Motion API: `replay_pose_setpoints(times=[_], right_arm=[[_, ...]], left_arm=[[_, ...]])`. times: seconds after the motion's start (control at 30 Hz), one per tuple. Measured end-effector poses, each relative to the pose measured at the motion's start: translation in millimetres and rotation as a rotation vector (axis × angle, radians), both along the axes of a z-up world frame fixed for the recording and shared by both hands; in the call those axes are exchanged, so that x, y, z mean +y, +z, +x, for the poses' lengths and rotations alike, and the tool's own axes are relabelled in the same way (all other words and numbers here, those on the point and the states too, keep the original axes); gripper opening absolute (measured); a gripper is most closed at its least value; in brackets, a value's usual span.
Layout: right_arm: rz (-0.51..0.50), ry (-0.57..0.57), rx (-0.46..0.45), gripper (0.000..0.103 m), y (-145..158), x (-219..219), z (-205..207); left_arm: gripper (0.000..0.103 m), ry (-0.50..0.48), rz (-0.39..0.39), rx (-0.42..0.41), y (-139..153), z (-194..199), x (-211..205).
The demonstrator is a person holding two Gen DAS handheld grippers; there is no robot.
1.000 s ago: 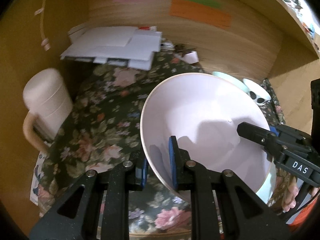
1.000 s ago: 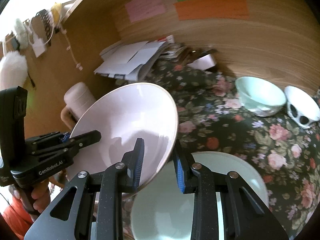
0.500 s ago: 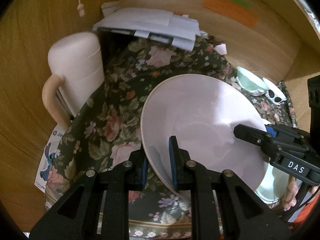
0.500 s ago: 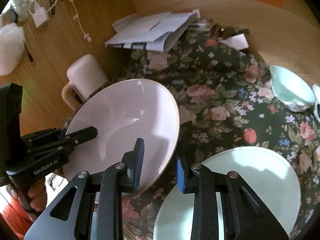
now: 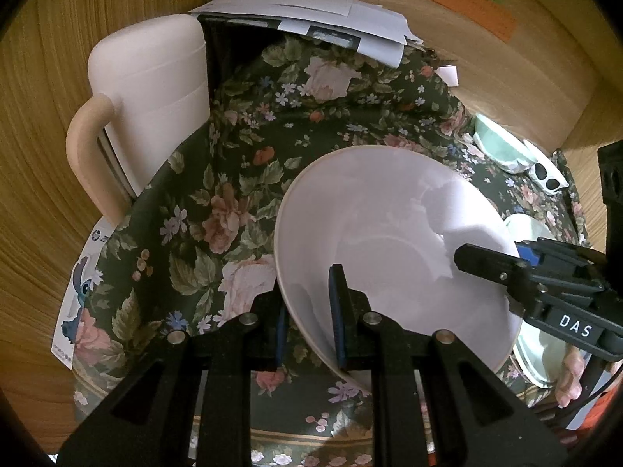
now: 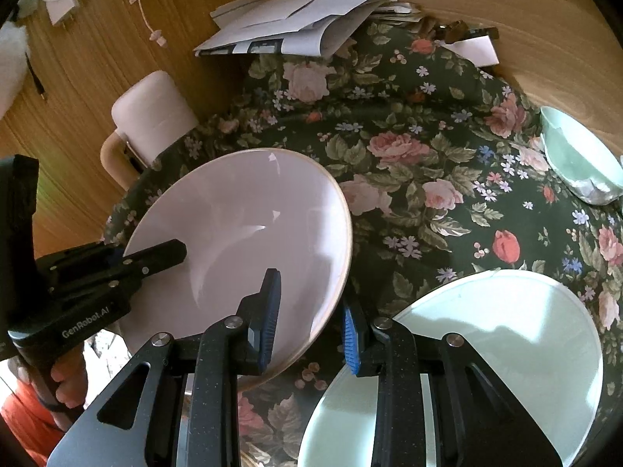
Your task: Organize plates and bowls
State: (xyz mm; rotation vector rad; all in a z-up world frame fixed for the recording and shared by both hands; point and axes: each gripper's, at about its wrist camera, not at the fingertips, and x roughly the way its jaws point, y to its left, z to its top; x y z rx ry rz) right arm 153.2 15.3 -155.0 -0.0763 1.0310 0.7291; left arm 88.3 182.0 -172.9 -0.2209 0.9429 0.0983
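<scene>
Lowering pink plate [image 5: 393,241] level over floral cloth [image 5: 218,202], left gripper [image 5: 309,311] and right gripper [image 6: 307,311] each clamped on opposite rims; keeping both sinking evenly, avoiding the mint plate [image 6: 486,350] just beside. Handling smooth, glossy, round, shallow ceramic, judged slippery against ribbed blue pads [image 6: 270,311].

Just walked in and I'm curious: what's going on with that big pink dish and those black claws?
A person is holding one pale pink plate with two hand-held tools, the left claw and the right claw, each clamped on opposite rims. The plate hangs tilted over the floral tablecloth. A mint green plate lies beside it, with a mint bowl farther back by the wooden wall.
</scene>
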Motion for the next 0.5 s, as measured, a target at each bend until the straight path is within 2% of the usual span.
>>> replay_pose_setpoints(times=[0.17, 0.33, 0.4, 0.5], right_arm=[[0.008, 0.009, 0.014, 0.029, 0, -2, 1], [0.017, -0.006, -0.038, 0.029, 12, -11, -2], [0.033, -0.013, -0.052, 0.033, 18, -17, -2], [0.046, -0.034, -0.09, 0.037, 28, -27, -3]], left_arm=[[0.018, -0.013, -0.001, 0.002, -2, 1, 0], [0.021, -0.016, 0.065, -0.022, 4, -1, -5], [0.024, -0.012, 0.087, -0.037, 9, -2, -6], [0.036, 0.006, 0.113, -0.076, 23, -5, -5]])
